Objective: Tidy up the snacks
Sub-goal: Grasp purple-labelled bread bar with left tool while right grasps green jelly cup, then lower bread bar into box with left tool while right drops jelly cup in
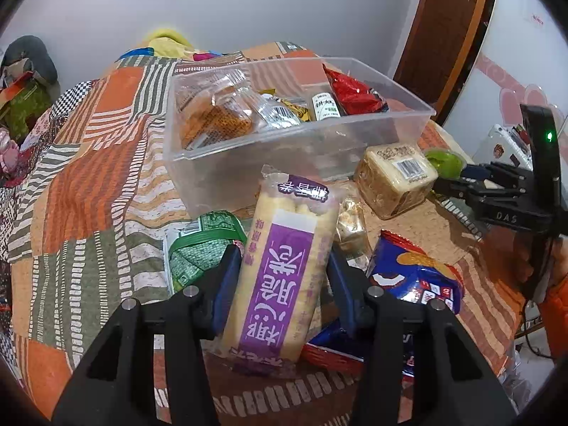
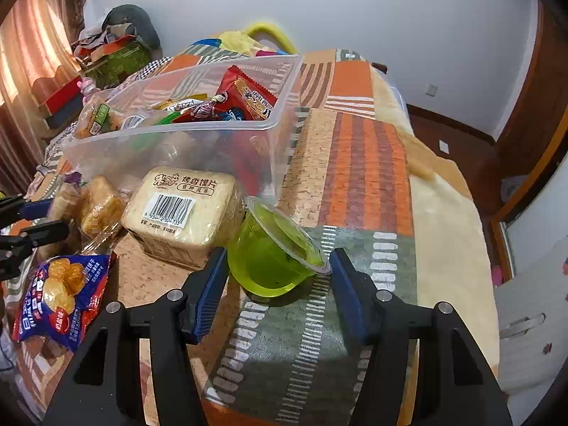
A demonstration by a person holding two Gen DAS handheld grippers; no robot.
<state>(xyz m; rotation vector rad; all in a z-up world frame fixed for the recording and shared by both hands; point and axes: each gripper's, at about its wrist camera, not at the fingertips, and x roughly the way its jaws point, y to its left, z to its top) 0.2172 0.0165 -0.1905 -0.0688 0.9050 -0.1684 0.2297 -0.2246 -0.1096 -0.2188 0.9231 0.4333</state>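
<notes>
A clear plastic bin (image 1: 358, 135) on the patchwork bed holds several snack packs; it also shows in the right wrist view (image 2: 284, 106). My left gripper (image 1: 284, 262) has its blue pads against both sides of a long purple-and-yellow snack pack (image 1: 284, 273) that lies in front of the bin. My right gripper (image 2: 278, 266) is open around a tilted green jelly cup (image 2: 269, 259), its pads close to both sides of the cup. The cup also shows in the left wrist view (image 1: 443, 163), beside the right gripper's fingers (image 1: 497, 177).
Loose snacks lie in front of the bin: a green pack (image 1: 202, 245), a blue-and-red chip bag (image 1: 415, 277) (image 2: 60, 291), a wrapped bread-slice block (image 1: 394, 177) (image 2: 184, 209), a small pastry pack (image 2: 96, 206). Clutter stands at the bed's far left; a door and floor are right.
</notes>
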